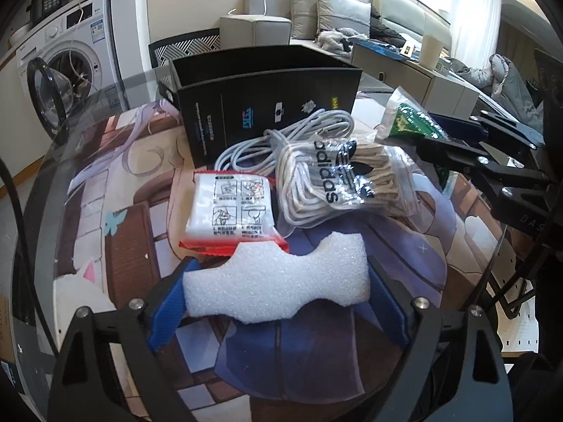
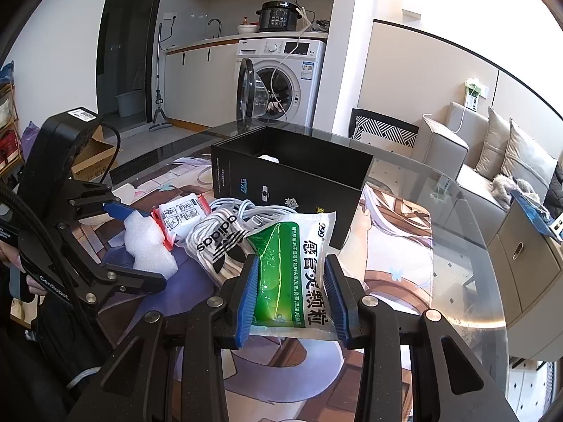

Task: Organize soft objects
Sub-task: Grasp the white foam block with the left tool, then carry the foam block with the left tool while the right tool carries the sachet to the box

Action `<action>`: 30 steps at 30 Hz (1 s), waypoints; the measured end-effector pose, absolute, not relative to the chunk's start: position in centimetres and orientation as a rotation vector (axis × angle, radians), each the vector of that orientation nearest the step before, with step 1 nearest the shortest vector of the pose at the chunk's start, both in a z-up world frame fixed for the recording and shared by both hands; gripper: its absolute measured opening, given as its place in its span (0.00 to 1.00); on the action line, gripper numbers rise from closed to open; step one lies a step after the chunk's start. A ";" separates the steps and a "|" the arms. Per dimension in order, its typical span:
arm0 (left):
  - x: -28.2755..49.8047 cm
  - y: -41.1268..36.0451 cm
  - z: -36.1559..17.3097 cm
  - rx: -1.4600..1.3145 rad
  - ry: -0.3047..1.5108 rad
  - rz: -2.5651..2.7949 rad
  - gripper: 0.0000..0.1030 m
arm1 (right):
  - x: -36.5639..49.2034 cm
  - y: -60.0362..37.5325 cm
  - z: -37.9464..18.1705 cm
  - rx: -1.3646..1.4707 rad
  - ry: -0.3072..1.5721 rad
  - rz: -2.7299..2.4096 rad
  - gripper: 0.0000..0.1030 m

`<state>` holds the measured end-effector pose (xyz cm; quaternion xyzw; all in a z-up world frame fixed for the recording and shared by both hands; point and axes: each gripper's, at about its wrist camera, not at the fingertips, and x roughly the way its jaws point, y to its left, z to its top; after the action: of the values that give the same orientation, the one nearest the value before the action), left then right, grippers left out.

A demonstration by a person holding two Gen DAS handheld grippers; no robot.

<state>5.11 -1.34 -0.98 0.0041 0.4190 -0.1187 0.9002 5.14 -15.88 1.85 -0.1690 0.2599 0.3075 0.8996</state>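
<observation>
My left gripper (image 1: 278, 292) is shut on a white foam piece (image 1: 278, 281), held just above the printed mat; it also shows in the right wrist view (image 2: 147, 242). My right gripper (image 2: 292, 295) is shut on a green and white medicine pouch (image 2: 295, 274), also visible in the left wrist view (image 1: 408, 119). On the mat lie a red and white packet (image 1: 228, 207), a clear Adidas bag of laces (image 1: 337, 179) and a coiled white cable (image 1: 281, 140). A black open box (image 1: 271, 105) stands behind them; something white shows inside it in the right wrist view (image 2: 271, 158).
The round glass table (image 2: 457, 246) carries a printed mat (image 1: 133, 183). A washing machine with its door open (image 2: 278, 84) stands beyond the table. A sofa with cushions (image 2: 492, 154) is to the right, and a chair back (image 2: 383, 130) stands behind the table.
</observation>
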 end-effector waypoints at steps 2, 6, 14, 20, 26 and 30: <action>4.9 -1.3 -0.4 0.012 0.846 -0.248 0.88 | 5.2 -15.9 1.9 -0.348 0.536 0.637 0.36; 4.8 -0.8 0.8 -0.006 0.805 -0.236 0.88 | 5.1 -15.9 2.2 -0.345 0.528 0.635 0.36; 5.4 0.8 4.0 -0.050 0.695 -0.181 0.88 | 5.4 -16.0 3.5 -0.301 0.493 0.630 0.36; 6.8 1.1 5.7 -0.045 0.632 -0.155 0.88 | 6.1 -16.2 4.8 -0.258 0.477 0.637 0.36; 8.3 1.3 6.5 -0.041 0.608 -0.133 0.88 | 7.1 -16.2 6.0 -0.225 0.466 0.636 0.36; 9.3 1.3 7.0 -0.032 0.598 -0.120 0.88 | 7.8 -15.6 6.5 -0.221 0.466 0.629 0.36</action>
<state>9.34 1.31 6.97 -0.0155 0.2943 -0.0590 0.9538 7.80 -15.65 6.46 -0.1076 0.2268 0.3059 0.9184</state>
